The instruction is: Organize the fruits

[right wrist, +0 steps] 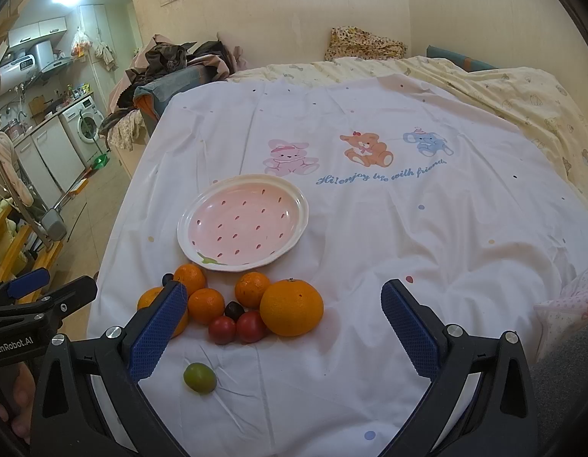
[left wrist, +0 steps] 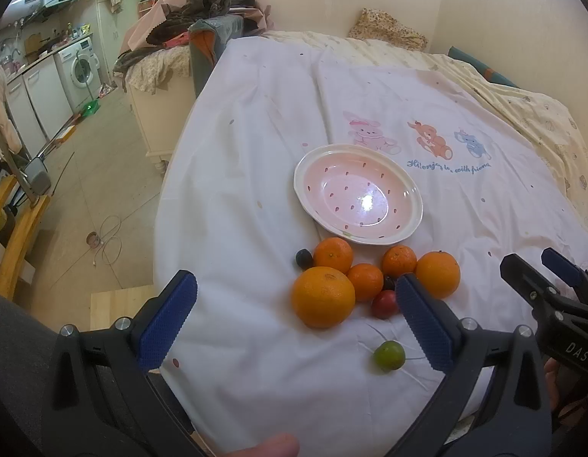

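A pink plate (left wrist: 410, 224) (right wrist: 294, 224) with seed marks lies empty on the white sheet. In front of it sits a cluster of several oranges, the biggest at the left (left wrist: 323, 297) and another at the right (right wrist: 291, 307). Small red fruits (right wrist: 251, 326) (left wrist: 385, 304) and dark plums (left wrist: 304, 258) (right wrist: 234, 309) lie among them. A green fruit (left wrist: 388, 355) (right wrist: 199, 377) lies alone nearer me. My left gripper (left wrist: 296, 297) is open above the sheet, its jaws wide around the cluster's near side. My right gripper (right wrist: 284, 304) is open and empty; it also shows in the left wrist view (left wrist: 541, 266).
The white sheet with cartoon animals (right wrist: 366, 148) covers a bed (right wrist: 522, 95) with yellow bedding. A pile of clothes (left wrist: 202, 7) lies at the far left. The sheet's left edge drops to the floor (left wrist: 84, 175); a washing machine (left wrist: 80, 68) stands beyond.
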### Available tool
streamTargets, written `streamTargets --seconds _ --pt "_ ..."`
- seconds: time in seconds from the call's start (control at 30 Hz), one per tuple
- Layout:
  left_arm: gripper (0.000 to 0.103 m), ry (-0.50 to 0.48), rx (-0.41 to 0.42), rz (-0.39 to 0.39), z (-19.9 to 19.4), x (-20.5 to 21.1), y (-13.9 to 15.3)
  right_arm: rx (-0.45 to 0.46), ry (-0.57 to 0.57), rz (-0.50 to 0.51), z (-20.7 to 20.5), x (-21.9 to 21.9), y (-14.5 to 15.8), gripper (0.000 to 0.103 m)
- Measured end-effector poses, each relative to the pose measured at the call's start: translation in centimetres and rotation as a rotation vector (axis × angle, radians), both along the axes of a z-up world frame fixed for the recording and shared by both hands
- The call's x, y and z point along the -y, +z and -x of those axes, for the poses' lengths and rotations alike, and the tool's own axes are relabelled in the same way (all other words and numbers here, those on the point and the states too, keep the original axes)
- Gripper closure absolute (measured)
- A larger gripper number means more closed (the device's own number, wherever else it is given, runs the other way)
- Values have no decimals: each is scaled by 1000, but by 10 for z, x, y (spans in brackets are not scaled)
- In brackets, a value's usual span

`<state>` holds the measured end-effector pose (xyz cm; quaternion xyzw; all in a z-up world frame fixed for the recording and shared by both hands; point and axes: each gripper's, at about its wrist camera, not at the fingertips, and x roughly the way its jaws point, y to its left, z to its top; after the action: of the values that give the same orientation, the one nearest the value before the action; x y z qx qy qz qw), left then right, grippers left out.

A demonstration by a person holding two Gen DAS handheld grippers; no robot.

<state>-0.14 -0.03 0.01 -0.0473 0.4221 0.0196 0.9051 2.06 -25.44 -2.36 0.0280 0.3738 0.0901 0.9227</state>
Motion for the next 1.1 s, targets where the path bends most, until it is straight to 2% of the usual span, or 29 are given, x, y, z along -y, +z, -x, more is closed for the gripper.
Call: streamTargets --seconds 1.1 --pt "0 -1 -9 4 0 -5 -3 -2 -1 -1 -1 1 0 0"
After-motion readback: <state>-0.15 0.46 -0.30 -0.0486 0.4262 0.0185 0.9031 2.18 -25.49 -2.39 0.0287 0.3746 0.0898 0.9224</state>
